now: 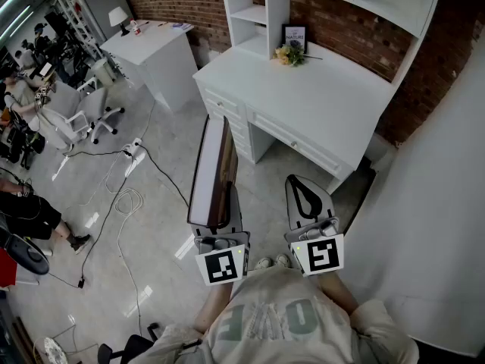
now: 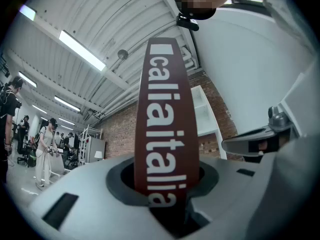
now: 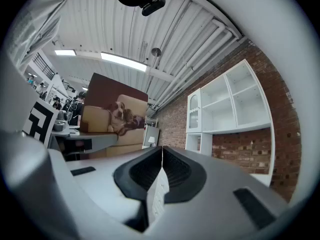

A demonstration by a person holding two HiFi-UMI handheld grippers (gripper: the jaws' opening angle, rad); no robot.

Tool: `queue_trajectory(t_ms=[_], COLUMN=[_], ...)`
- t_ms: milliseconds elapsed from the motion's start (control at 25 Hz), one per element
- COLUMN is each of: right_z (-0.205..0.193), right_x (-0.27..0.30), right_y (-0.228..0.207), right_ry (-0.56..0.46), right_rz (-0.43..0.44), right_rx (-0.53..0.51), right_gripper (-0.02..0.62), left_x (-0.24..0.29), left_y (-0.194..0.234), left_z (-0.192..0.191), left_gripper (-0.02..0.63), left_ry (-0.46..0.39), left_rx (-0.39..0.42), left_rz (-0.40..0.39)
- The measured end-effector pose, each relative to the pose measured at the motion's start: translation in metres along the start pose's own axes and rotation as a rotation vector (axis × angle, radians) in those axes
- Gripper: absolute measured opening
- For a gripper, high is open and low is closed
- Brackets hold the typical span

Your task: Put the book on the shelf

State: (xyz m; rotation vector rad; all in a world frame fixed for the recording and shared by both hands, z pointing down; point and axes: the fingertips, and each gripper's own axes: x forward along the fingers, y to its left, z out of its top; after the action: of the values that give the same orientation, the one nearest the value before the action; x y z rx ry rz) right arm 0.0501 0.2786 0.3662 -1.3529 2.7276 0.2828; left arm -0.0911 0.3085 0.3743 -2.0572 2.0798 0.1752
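Observation:
A large, thin book [image 1: 212, 171] with a dark red spine stands on edge, held out ahead of the person, with my left gripper [image 1: 218, 217] shut on its near end. In the left gripper view the spine [image 2: 162, 124] rises straight up from between the jaws of my left gripper [image 2: 162, 186]. Beside it my right gripper [image 1: 297, 180] is shut and holds nothing; its pads [image 3: 161, 154] meet at the tip. The right gripper view shows the book's cover [image 3: 116, 115] with a dog on a sofa. The white shelf unit [image 1: 258, 10] rises over a white desk [image 1: 326, 97] ahead.
A framed picture [image 1: 294, 35] and flowers [image 1: 288, 54] sit on the desk below the shelves. A white cabinet [image 1: 148, 51] with a lamp [image 1: 119, 17] stands at the back left. Cables [image 1: 125, 196] cross the floor, office chairs [image 1: 83, 120] stand left, and a white partition [image 1: 432, 203] rises right.

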Motion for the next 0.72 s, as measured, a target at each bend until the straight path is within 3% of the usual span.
queue_trajectory(t_ms=[320, 720], right_z=[0.002, -0.005], right_x=[0.0, 0.016], right_y=[0.002, 0.002], right_ry=[0.001, -0.002], right_rz=[-0.004, -0.091], right_rx=[0.005, -0.019], right_gripper=[0.017, 0.017], left_x=[-0.002, 0.011], left_y=[0.001, 0.033], left_z=[0.001, -0.005], left_gripper=[0.153, 0.153], left_ry=[0.005, 0.011], left_rx=[-0.011, -0.029], left_rz=[-0.002, -0.038])
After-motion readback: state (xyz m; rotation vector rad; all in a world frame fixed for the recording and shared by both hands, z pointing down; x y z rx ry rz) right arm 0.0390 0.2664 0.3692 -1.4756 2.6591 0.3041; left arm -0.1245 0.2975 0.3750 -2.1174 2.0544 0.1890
